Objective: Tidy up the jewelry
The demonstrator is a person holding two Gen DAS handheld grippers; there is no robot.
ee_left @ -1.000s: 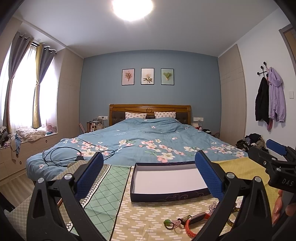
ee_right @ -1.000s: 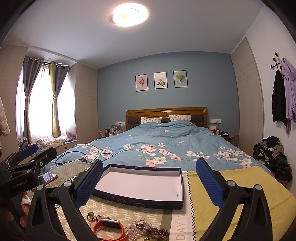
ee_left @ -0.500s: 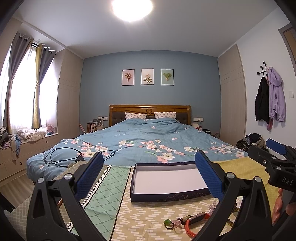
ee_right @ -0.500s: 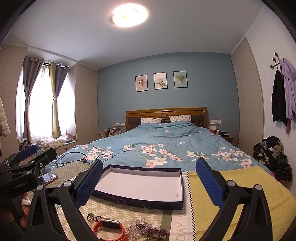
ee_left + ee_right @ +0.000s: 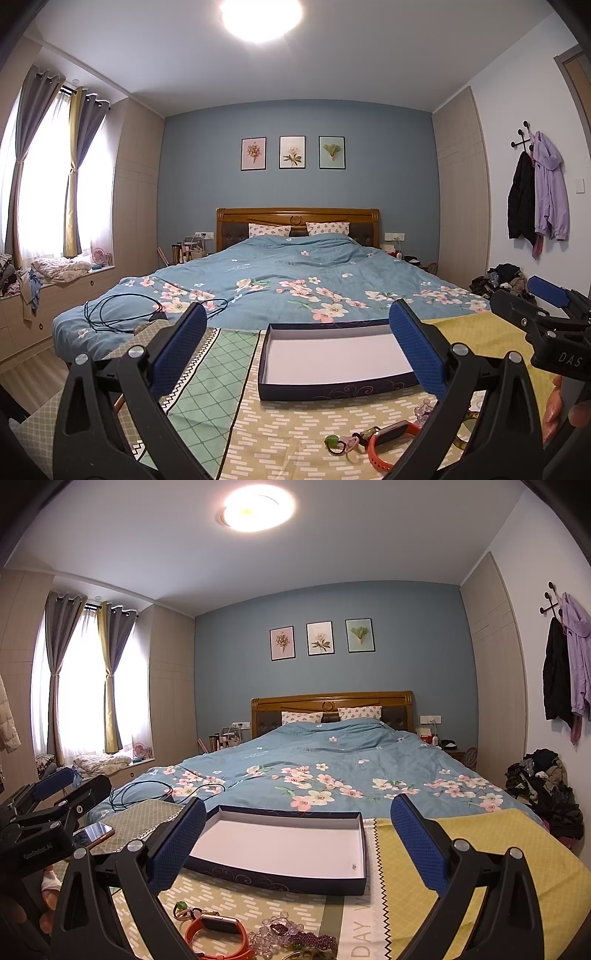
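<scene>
one box (image 5: 284, 849), one orange watch (image 5: 218, 932), two tongs (image 5: 295, 354) (image 5: 297, 840) spread wide

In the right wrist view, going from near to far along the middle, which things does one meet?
Purple bead bracelet → dark blue box, open with nothing visible inside → floral blue duvet → two pillows → wooden headboard → three framed flower prints.

Home bedroom. Made bed (image 5: 295, 280) with floral blue duvet, wooden headboard (image 5: 297, 218), three framed botanical prints (image 5: 293, 153) on blue wall, curtained window (image 5: 44, 177), jackets (image 5: 537, 195) on wall hooks, clothes pile (image 5: 543, 779) on floor.
</scene>
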